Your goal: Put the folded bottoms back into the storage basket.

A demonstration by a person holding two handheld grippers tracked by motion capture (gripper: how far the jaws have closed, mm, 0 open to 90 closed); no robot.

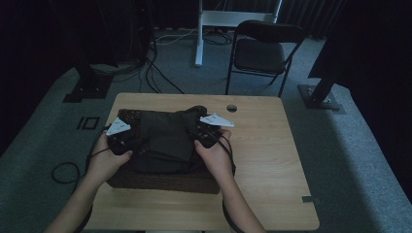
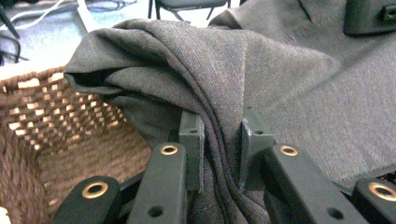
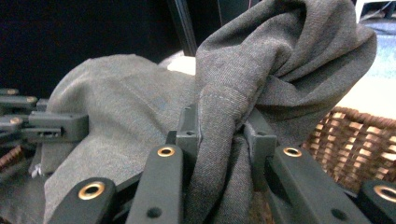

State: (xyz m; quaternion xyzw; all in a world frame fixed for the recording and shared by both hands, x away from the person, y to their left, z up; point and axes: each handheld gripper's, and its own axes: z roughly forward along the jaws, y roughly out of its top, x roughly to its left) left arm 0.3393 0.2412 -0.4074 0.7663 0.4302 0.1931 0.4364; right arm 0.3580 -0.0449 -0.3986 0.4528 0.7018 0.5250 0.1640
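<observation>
Surroundings: one wooden surface [image 1: 272,160] stands on grey carpet, with one black folding chair [image 1: 262,51] beyond its far edge and loose cables on the floor to the left. A small round hole [image 1: 231,108] is cut near the far edge of the surface. Nothing else lies on the wood.

On the near-centre part of the surface sits one dark woven basket [image 1: 165,182]. One dark grey garment [image 1: 167,138] is heaped in and over it, covering most of the opening. In the left gripper view the basket's woven wall [image 2: 56,112] is exposed to the left of the cloth; in the right gripper view the weave [image 3: 359,140] shows to the right of it. The garment itself blocks sight of the basket's interior.

Left gripper [image 1: 120,137]: held at the left side of the heap. In its own view [image 2: 223,149] the jaws stand narrow, pinched on a bunched fold of the garment [image 2: 224,84] that rises between them and drapes away upward.

Right gripper [image 1: 210,132]: held at the right side of the heap. In its own view [image 3: 222,144] the jaws are likewise narrow, clamped on a thick gathered roll of the garment [image 3: 261,70], which bulges above them.

Each gripper is held by one hand, with the garment spanning between the two.

Count: two grippers, one garment, one basket, one chair.
</observation>
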